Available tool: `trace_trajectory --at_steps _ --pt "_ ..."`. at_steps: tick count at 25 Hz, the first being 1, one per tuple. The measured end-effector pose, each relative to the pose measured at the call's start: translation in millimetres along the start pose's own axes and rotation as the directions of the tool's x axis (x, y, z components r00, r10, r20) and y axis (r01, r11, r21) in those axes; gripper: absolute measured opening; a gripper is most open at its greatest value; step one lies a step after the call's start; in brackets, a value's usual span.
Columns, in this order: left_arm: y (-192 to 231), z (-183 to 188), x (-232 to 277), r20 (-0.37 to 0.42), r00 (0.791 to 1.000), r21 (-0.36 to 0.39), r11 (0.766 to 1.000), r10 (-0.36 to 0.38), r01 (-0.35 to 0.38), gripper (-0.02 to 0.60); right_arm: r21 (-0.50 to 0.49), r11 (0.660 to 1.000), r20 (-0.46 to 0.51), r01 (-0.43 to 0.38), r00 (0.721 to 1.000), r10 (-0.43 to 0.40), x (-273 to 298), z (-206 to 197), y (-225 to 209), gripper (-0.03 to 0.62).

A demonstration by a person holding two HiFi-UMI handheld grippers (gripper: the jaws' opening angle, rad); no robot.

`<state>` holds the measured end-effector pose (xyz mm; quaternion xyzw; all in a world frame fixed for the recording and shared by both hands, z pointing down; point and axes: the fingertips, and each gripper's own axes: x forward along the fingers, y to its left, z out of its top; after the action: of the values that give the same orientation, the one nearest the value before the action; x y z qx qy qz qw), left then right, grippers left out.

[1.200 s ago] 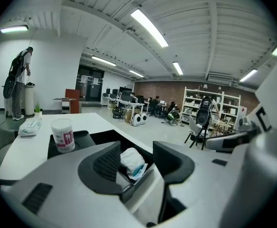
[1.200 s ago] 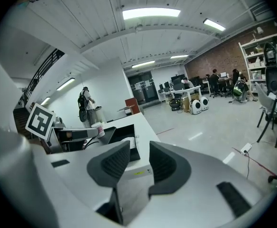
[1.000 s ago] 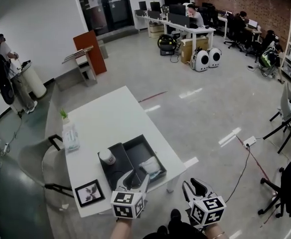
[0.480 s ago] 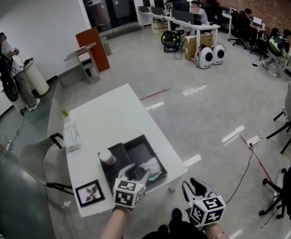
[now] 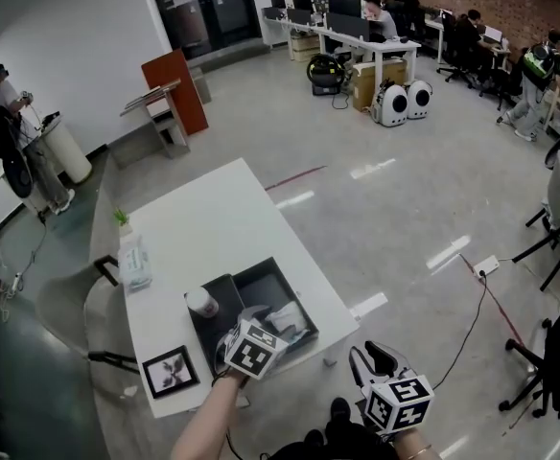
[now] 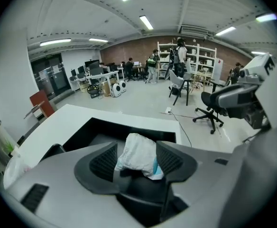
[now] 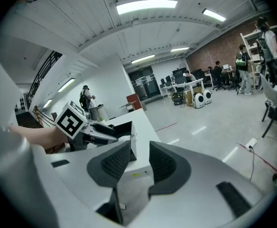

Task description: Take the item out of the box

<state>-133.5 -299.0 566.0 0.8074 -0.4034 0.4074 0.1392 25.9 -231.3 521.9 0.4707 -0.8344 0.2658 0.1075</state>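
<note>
As left tongs (image 6: 136, 161) open, packet (image 6: 137, 148) lies lengthwise between.

box (image 5: 266, 278): set on bench (image 5: 213, 218), near right corner
packet (image 6: 137, 151): laid in box, right half
cup (image 5: 201, 302): placed at box's left edge
frame (image 5: 172, 372): left of box, at bench's near edge
tissue pack (image 5: 134, 264): behind frame, along bench's left edge

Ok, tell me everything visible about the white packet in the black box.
The white packet is a crumpled, soft-looking pouch with blue print at one lower corner. It lies inside the black box, between the open jaws of the left gripper, which have just been opening; neither seems to press it.
</note>
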Motion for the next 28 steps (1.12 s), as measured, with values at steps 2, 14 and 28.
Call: trace_trajectory --at_steps 2,14,28 --pt "0 -2 8 -0.041 0.999 0.016 1.000 -0.020 0.020 0.233 0.004 1.000 -0.002 0.000 1.000 0.000 1 0 -1 0.126" --pt "-2 -4 37 -0.216 0.972 0.128 0.985 -0.088 0.118 0.249 0.035 0.999 -0.014 0.022 1.000 -0.022 -1 -4 -15 0.123" --pt "-12 -20 43 -0.341 0.940 0.353 0.927 -0.001 0.129 0.238 0.051 0.999 -0.034 0.011 0.999 -0.009 3 -7 -17 0.114"
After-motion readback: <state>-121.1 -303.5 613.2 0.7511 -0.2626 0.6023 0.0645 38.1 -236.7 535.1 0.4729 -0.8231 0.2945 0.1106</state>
